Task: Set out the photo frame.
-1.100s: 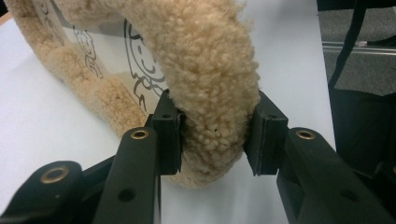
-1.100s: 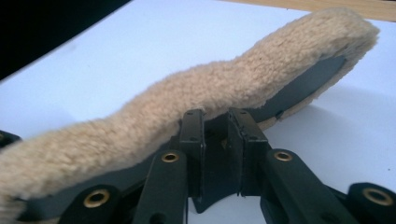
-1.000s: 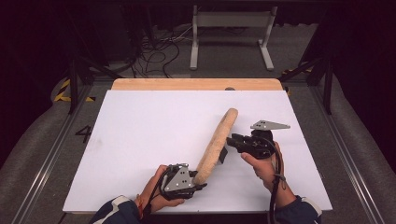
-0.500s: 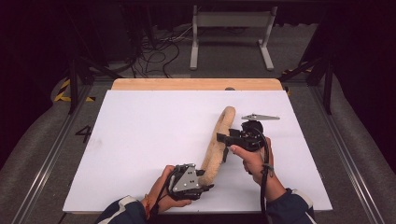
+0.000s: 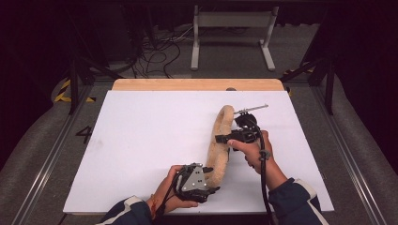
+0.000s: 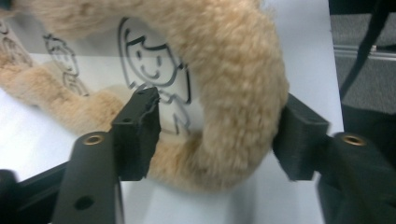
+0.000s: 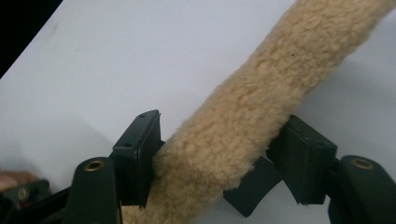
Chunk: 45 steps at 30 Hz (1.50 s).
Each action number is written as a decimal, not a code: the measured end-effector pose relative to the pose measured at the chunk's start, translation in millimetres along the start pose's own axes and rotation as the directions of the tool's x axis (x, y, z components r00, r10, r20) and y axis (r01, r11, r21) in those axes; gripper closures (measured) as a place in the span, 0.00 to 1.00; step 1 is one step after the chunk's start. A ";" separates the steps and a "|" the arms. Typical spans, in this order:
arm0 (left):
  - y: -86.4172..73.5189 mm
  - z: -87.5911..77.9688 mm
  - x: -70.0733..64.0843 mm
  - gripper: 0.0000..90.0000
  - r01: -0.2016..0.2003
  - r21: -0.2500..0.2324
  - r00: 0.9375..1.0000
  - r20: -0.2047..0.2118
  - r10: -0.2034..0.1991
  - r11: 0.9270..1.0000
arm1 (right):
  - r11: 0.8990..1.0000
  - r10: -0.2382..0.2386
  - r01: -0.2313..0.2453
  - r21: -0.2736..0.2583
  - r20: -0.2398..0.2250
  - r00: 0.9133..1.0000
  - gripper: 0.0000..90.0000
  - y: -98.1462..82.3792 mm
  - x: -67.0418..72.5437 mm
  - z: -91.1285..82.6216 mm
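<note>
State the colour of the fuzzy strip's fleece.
Tan, a light beige; the fuzzy strip shows it best in the right gripper view.

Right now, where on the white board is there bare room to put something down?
The whole stretch left of the fleecy strap is bare white board, and so is the far strip near the wooden edge. It's crowded near the left gripper and the right gripper.

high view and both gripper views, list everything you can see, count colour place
fleece strap: one, tan, curved on the white board, both grippers at it
white board: one, white, covering the tabletop
wooden table edge: one, light wood, beyond the board
metal stand: one, grey, on the floor behind the table
cartoon drawing: black line figures, on the strap's white inner face
left gripper: black, near end of strap
right gripper: black, mid strap
</note>
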<state>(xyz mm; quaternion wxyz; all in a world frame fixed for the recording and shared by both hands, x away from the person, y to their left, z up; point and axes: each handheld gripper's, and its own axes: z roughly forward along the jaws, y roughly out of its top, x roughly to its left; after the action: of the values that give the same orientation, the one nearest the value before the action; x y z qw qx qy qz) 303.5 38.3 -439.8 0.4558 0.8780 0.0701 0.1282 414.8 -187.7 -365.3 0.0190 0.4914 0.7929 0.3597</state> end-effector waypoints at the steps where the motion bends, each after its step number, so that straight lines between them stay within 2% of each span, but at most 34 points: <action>1: -1.3 -5.3 2.7 0.37 0.011 0.000 1.000 0.006 -0.011 1.000 | 1.000 0.005 -0.004 0.016 -0.011 1.000 0.40 1.4 -1.1 -0.1; 4: -5.7 -17.3 7.5 0.33 0.024 -0.002 1.000 0.014 -0.024 1.000 | 0.999 0.016 -0.015 0.034 -0.027 1.000 0.39 3.8 -3.3 2.3; 8: -18.7 -41.5 16.9 0.31 0.080 -0.032 0.997 0.009 -0.080 0.996 | 0.998 0.034 -0.032 0.047 -0.044 0.998 0.39 5.4 -5.4 3.8; 9: -18.7 -41.5 16.9 0.30 0.080 -0.032 0.997 0.009 -0.080 0.996 | 0.998 0.034 -0.032 0.047 -0.044 0.998 0.39 5.4 -5.4 3.8; 12: -33.8 -62.8 23.1 0.29 0.123 -0.027 0.992 -0.026 -0.124 0.992 | 0.998 0.038 -0.036 0.047 -0.045 0.998 0.40 5.4 -4.6 3.9; 15: -52.5 -80.1 28.3 0.27 0.189 0.002 0.980 -0.070 -0.188 0.982 | 0.997 0.023 -0.019 0.073 -0.063 0.998 0.47 7.7 -6.2 1.9; 16: -58.4 -85.2 29.2 0.26 0.198 0.016 0.977 -0.085 -0.196 0.980 | 0.997 0.011 -0.006 0.081 -0.072 0.997 0.51 8.8 -6.0 0.6; 20: -79.2 -103.8 32.6 0.26 0.245 0.036 0.963 -0.125 -0.239 0.969 | 0.994 -0.048 0.052 0.092 -0.049 0.998 0.63 13.9 -1.2 -3.0; 24: -97.1 -121.2 36.0 0.26 0.293 0.041 0.946 -0.157 -0.283 0.955 | 0.990 -0.083 0.087 0.114 -0.043 0.996 0.64 19.5 0.1 -1.8; 26: -103.1 -126.1 38.1 0.26 0.311 0.038 0.939 -0.163 -0.302 0.950 | 0.986 -0.102 0.106 0.126 -0.039 0.994 0.64 22.1 1.1 -1.0; 27: -105.0 -128.0 38.9 0.26 0.318 0.041 0.937 -0.168 -0.308 0.947 | 0.985 -0.113 0.116 0.131 -0.035 0.993 0.65 23.3 1.3 -1.1; 29: -107.6 -129.7 40.4 0.26 0.320 0.045 0.935 -0.175 -0.308 0.946 | 0.983 -0.123 0.127 0.133 -0.038 0.992 0.66 24.9 0.6 -0.8; 31: -110.2 -130.8 42.6 0.25 0.334 0.030 0.930 -0.172 -0.325 0.942 | 0.979 -0.140 0.146 0.140 -0.051 0.989 0.66 26.5 -1.0 -0.6; 32: -111.6 -131.5 43.6 0.25 0.342 0.010 0.929 -0.157 -0.336 0.940 | 0.976 -0.159 0.164 0.143 -0.049 0.986 0.66 27.2 -0.6 -0.5; 33: -112.3 -131.7 44.1 0.24 0.343 -0.005 0.929 -0.146 -0.340 0.939 | 0.967 -0.201 0.207 0.150 -0.054 0.978 0.66 28.1 0.9 -0.5; 34: -112.4 -131.6 44.1 0.24 0.343 -0.014 0.929 -0.143 -0.341 0.939 | 0.965 -0.208 0.216 0.152 -0.067 0.976 0.67 28.7 0.9 -0.3; 36: -111.7 -130.6 43.1 0.21 0.335 -0.014 0.928 -0.168 -0.332 0.942 | 0.956 -0.235 0.247 0.157 -0.092 0.968 0.67 30.4 1.6 1.1; 37: -112.0 -129.5 42.6 0.18 0.343 -0.025 0.924 -0.171 -0.342 0.939 | 0.951 -0.250 0.265 0.158 -0.106 0.962 0.68 31.4 2.8 2.2; 38: -112.4 -129.0 42.5 0.17 0.343 -0.021 0.922 -0.183 -0.341 0.939 | 0.947 -0.260 0.277 0.161 -0.117 0.958 0.68 32.5 4.2 3.2; 39: -112.8 -128.8 42.2 0.16 0.345 -0.018 0.920 -0.191 -0.342 0.938 | 0.940 -0.280 0.300 0.163 -0.134 0.950 0.69 33.9 6.3 4.3; 42: -115.4 -129.0 42.1 0.14 0.349 -0.013 0.917 -0.201 -0.344 0.937 | 0.924 -0.315 0.343 0.170 -0.171 0.933 0.71 36.1 13.2 5.4; 43: -116.2 -129.0 41.5 0.14 0.356 -0.016 0.914 -0.199 -0.352 0.934 | 0.916 -0.330 0.361 0.173 -0.186 0.926 0.71 37.0 15.9 5.6; 45: -116.9 -129.4 40.9 0.14 0.356 -0.014 0.915 -0.201 -0.351 0.935 | 0.901 -0.358 0.394 0.179 -0.204 0.911 0.73 38.7 21.6 4.8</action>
<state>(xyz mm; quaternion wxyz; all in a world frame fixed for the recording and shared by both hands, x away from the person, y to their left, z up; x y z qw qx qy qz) 304.5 216.5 -457.5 0.4520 0.8386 0.2744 0.1306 435.1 -157.9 -339.1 -0.0314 0.2959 0.9062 0.3003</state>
